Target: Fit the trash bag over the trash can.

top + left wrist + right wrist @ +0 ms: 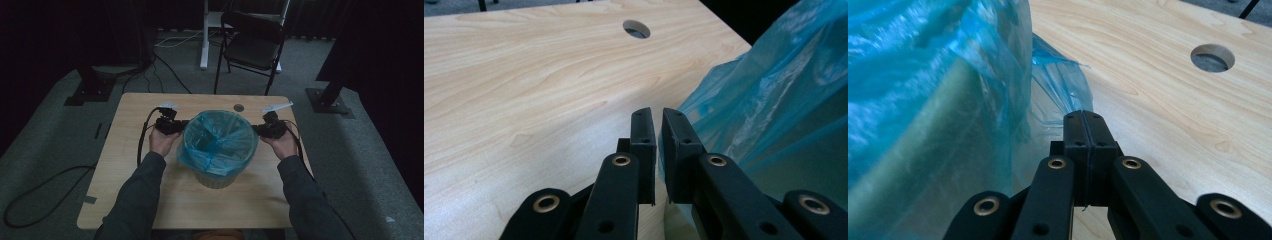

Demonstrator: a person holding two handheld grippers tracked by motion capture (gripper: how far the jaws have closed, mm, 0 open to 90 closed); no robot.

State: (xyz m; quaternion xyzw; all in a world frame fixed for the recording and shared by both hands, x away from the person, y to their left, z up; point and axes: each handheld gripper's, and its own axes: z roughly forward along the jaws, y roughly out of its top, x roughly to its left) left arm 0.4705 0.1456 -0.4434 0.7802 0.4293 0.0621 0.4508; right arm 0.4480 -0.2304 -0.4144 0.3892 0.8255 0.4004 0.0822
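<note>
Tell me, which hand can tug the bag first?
Right, probably: the right hand-held gripper is shut, seemingly pinching the edge of the bag. The left hand-held gripper shows a small gap, with the bag just beside it.

A small pale bin (216,177) stands upright near the middle of the wooden surface (125,190). A translucent blue bag (220,137) lines it, its crinkled edge folded out over the rim and hanging down the bin's sides, mouth open upward.
</note>
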